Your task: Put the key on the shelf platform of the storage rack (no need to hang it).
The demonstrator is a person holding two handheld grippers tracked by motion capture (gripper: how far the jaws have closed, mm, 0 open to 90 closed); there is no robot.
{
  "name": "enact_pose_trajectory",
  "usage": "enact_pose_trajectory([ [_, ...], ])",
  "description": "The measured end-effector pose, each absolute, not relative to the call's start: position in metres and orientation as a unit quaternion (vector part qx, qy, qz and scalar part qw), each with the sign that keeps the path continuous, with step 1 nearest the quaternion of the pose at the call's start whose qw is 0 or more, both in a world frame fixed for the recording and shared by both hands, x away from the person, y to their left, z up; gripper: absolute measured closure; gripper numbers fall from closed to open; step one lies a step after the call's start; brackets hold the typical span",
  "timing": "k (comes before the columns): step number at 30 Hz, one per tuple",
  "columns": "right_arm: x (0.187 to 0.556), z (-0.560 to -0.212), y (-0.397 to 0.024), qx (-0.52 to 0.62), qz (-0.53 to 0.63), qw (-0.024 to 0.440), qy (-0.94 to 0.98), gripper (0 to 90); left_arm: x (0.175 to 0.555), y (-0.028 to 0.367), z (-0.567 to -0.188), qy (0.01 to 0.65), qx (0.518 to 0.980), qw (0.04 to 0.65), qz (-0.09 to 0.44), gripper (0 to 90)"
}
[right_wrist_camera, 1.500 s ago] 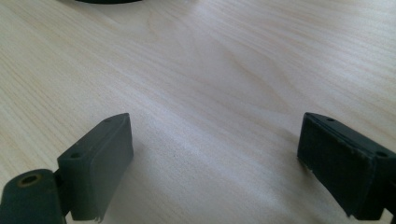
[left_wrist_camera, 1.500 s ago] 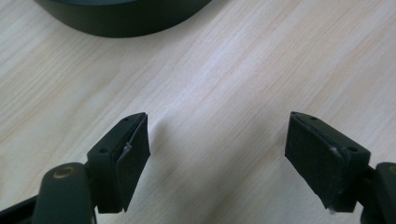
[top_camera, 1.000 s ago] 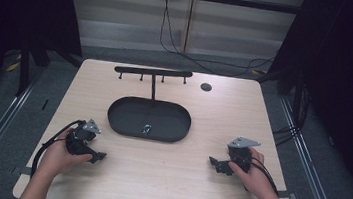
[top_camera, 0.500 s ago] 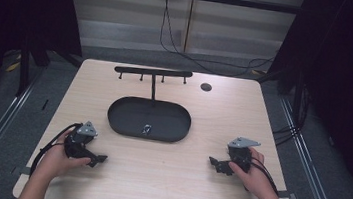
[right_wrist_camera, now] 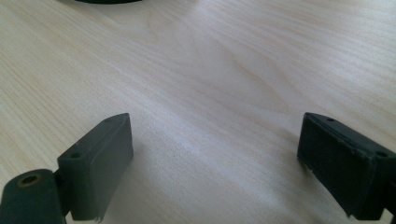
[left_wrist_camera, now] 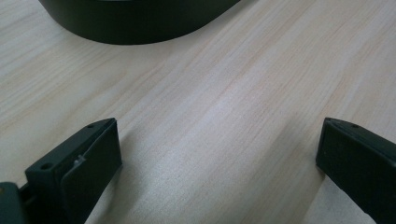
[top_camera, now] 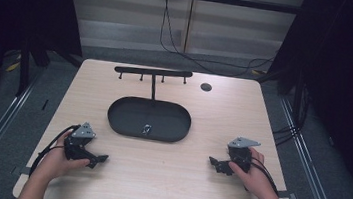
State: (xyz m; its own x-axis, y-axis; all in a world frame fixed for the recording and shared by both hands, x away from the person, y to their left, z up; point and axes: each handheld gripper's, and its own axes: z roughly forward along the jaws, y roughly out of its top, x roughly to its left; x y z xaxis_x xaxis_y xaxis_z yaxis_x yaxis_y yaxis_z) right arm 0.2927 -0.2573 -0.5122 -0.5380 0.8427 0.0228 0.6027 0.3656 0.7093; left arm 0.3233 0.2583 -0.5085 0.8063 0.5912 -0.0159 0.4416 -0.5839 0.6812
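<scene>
here, left tongs point(top_camera: 99, 159) just opened wide, right tongs point(top_camera: 215, 163) apart, both empty, near tray point(top_camera: 117, 118)

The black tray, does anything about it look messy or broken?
Nothing stands out. The black tray sits flat and whole on the table, with one small shiny thing lying inside near its front edge.

No readable text, label or number shows anywhere
</scene>
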Motion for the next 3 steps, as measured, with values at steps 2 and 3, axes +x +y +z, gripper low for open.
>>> enact_pose_trajectory([
  [2,0.2927,-0.5122,-0.2573,0.447,0.342,0.175,0.807,9.8,0.3232,0.2581,-0.5086,0.293,0.883,0.351,0.108,0.0],
  [3,0.2927,-0.5122,-0.2573,0.447,0.342,0.176,0.808,9.9,0.3232,0.2581,-0.5087,0.293,0.883,0.351,0.109,0.0],
])
